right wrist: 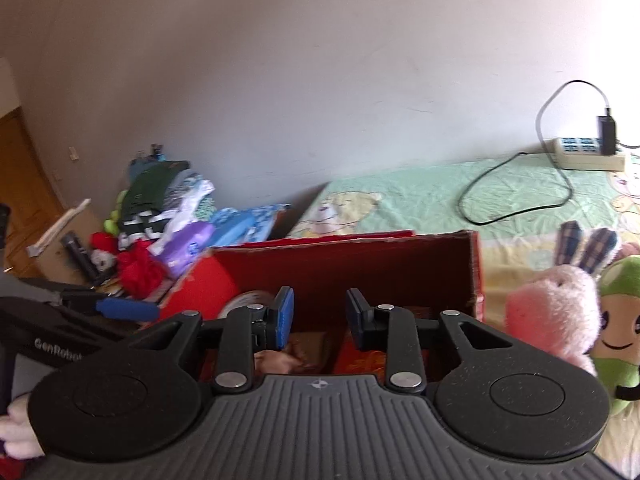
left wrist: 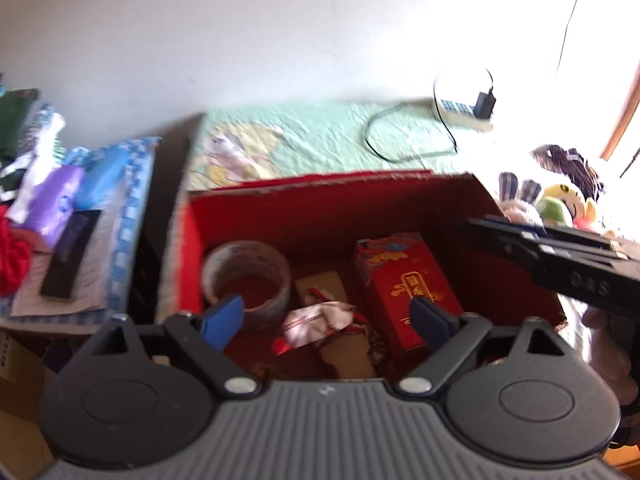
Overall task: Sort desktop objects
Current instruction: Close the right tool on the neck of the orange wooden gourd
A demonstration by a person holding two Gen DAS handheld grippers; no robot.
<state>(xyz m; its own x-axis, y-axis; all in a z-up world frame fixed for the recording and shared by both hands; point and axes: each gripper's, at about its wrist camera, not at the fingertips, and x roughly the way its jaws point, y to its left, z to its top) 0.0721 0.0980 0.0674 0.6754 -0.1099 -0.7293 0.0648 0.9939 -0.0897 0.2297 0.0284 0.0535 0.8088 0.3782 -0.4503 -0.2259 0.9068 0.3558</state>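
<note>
A red cardboard box [left wrist: 320, 200] on the bed already holds a roll of clear tape [left wrist: 246, 276], a red carton [left wrist: 404, 288] and a crumpled wrapper [left wrist: 320, 320]. Plush toys [right wrist: 552, 320] beside it and clutter on the side counter [left wrist: 80, 240] seem left to sort. The left tool [left wrist: 324, 316] hangs wide open and empty above the box; the right tool [right wrist: 319, 318] is partly open, empty.

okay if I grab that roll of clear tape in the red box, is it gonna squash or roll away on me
The tape roll looks like a stiff ring, so it probably won't squash. It appears to lie nearly flat in the red box, so rolling seems unlikely unless tipped on edge. Its glossy film may be slippery; the left tool is open.
</note>
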